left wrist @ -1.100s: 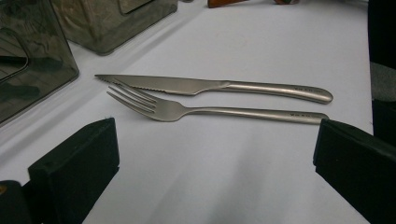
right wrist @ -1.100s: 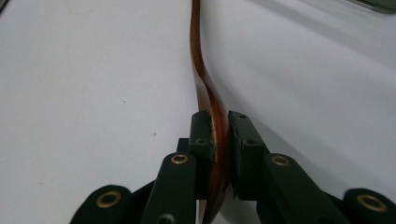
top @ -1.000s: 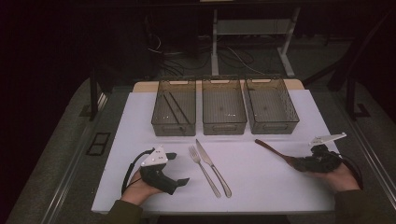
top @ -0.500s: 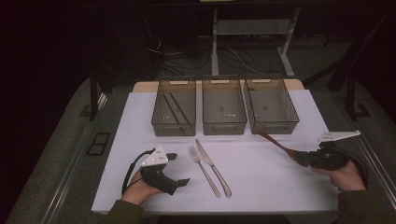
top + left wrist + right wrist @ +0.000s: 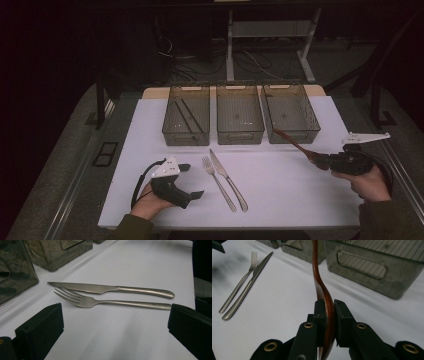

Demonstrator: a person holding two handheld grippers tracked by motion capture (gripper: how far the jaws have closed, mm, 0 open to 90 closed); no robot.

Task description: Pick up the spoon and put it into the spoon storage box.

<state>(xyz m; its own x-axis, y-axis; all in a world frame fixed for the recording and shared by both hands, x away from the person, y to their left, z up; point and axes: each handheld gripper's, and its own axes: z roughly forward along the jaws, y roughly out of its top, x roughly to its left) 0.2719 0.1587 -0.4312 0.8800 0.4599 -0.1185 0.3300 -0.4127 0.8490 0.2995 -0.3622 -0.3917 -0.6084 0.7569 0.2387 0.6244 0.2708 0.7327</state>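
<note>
The right gripper clamps a wooden spoon, its long axis running toward ten o'clock over the right-hand bin. The left gripper, jaws spread, faces the fork and knife at three o'clock.

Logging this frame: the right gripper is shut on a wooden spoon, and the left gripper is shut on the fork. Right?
Not quite. The left gripper is open and holds nothing; the left gripper view shows the fork lying on the table beside the knife, between wide-open jaws. The right gripper is indeed shut on the wooden spoon.
</note>
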